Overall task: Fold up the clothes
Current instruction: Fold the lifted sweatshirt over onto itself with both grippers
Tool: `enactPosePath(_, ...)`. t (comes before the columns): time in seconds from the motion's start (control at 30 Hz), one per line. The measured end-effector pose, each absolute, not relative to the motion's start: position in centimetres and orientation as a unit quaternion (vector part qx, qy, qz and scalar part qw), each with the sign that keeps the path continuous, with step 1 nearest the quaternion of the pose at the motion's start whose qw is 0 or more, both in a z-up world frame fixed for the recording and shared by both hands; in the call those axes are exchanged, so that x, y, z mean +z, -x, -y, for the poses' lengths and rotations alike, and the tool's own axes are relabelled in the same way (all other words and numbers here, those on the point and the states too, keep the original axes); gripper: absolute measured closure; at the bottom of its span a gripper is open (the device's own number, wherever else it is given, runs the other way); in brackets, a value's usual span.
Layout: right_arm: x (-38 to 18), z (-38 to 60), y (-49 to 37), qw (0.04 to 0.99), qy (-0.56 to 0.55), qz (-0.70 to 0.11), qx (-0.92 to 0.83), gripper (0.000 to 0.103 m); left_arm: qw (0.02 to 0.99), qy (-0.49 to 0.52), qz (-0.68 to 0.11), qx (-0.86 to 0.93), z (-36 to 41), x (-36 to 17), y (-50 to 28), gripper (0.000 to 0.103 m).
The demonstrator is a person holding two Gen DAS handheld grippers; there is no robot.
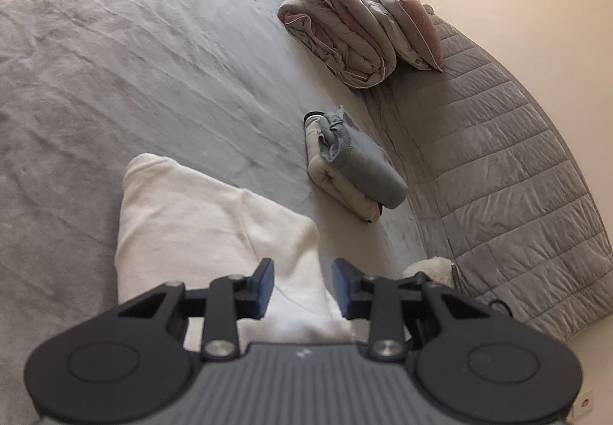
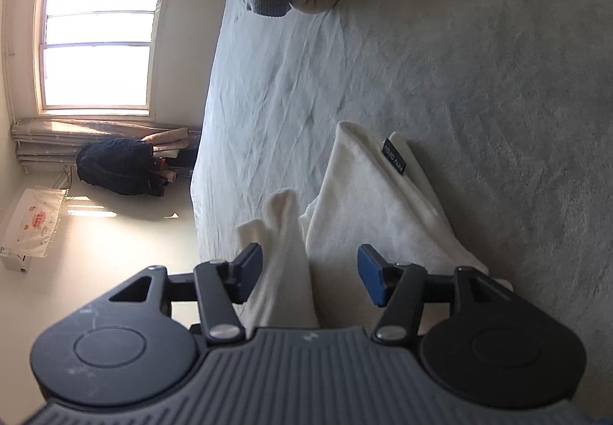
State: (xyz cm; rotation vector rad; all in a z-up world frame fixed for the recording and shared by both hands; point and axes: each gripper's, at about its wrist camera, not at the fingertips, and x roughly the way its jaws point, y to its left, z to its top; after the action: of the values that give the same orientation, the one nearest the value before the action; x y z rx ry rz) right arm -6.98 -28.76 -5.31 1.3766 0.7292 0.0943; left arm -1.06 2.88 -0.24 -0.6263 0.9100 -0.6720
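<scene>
- Cream garment [image 1: 199, 218] lies folded on the grey bed [image 1: 115, 61], its long axis running away from both grippers.
- Black label [image 2: 394, 157] at its far end; lettering unreadable.
- Left gripper [image 1: 302, 287] and right gripper [image 2: 310, 273] are both parted, cloth between unpressed pads.

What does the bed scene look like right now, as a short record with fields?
surface: grey bed sheet
garment in work: white garment, partly folded
left tongs: open, white cloth between them
right tongs: open, a white fold between them
finished pile: folded grey and cream clothes
bedding: rolled duvet, pink pillow
</scene>
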Motion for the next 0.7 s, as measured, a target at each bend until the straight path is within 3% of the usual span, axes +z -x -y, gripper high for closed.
enactPosePath(0.1,-5.2,28.4,6.9,0.717,-0.613,-0.329,0.044,0.041,0.817,0.246,-0.416,-0.313,-3.4,-1.4,1.3,0.071)
enactPosePath(0.23,-4.8,27.4,6.7,0.739,-0.581,-0.338,0.048,0.039,0.839,0.169,-0.412,-0.311,-3.2,-3.0,1.6,0.095)
enactPosePath(0.6,-5.3,25.1,6.9,0.764,-0.522,-0.377,0.039,0.039,0.823,0.140,-0.411,-0.366,-2.6,-4.9,2.0,0.096)
enactPosePath(0.63,-5.3,24.8,6.8,0.768,-0.514,-0.380,0.041,0.041,0.824,0.139,-0.408,-0.367,-2.5,-4.9,2.0,0.096)
enactPosePath(0.7,-5.4,24.1,6.4,0.779,-0.492,-0.385,0.048,0.062,0.826,0.142,-0.401,-0.370,-2.5,-4.7,1.9,0.096)
